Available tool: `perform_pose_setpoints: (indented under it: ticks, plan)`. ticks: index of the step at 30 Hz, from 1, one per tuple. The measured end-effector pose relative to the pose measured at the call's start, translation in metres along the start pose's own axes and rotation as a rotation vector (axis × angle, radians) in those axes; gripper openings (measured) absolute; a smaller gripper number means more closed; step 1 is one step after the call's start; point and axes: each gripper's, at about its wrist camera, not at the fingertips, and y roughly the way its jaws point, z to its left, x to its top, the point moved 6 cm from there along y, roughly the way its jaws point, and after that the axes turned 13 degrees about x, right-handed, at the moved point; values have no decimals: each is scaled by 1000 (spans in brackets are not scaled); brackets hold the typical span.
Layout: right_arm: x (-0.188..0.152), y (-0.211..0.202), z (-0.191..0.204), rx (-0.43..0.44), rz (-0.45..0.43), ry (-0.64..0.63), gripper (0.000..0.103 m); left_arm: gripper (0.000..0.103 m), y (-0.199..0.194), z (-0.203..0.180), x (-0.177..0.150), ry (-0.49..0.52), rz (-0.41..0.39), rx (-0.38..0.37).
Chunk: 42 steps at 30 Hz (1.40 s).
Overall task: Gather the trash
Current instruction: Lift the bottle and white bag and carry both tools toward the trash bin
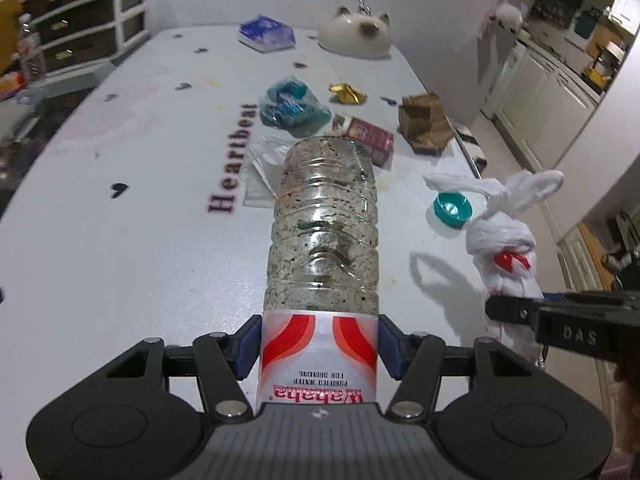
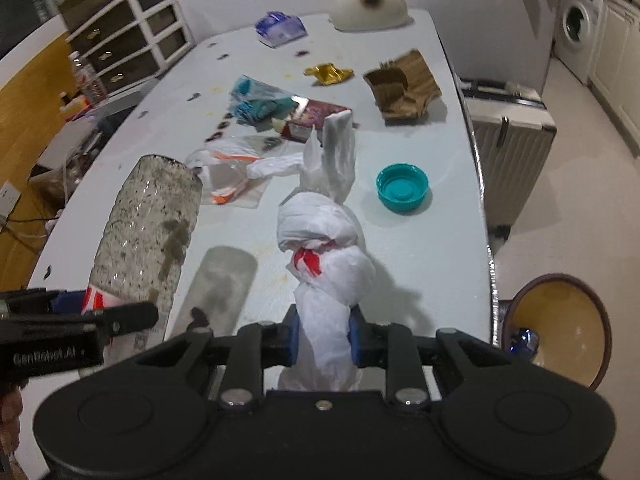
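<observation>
In the left wrist view, the left gripper [image 1: 319,346] clamps a clear, grime-speckled plastic water bottle [image 1: 323,236] by its red-and-white label, held above the white table [image 1: 132,216]; only here is the label's print readable. In the right wrist view, the right gripper [image 2: 322,340] pinches a knotted white plastic bag [image 2: 326,252] near the table's right edge, and a brown-rimmed yellow bin [image 2: 560,328] shows below that edge. A teal bottle cap [image 2: 402,188] lies on bare tabletop beside the bag.
</observation>
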Motion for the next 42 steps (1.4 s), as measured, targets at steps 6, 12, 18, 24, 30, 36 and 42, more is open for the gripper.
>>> perform_pose_setpoints:
  ticks: [6, 12, 18, 24, 30, 36, 42]
  plan:
    - [-8, -34, 7, -2, -49, -44, 24, 60, -34, -3, -8, -30, -48, 32]
    - [-17, -68, 11, 5, -88, -72, 25, 60, -59, -11, -19, -54, -79, 39]
    - [-25, -94, 6, 0, -119, -90, 25, 60, -78, -27, -26, -62, -108, 41]
    - [-34, -116, -10, 4, -142, -89, 25, 60, -93, -51, -33, -65, -127, 52]
    - [-40, -141, -44, -2, -164, -80, 25, 60, -104, -87, -37, -67, -140, 59]
    - [-42, -165, -95, -6, -169, -72, 25, 60, -106, -140, -40, -69, -130, 67]
    - [-40, -182, -162, -7, -150, -53, 25, 60, -97, -206, -39, -68, -105, 73]
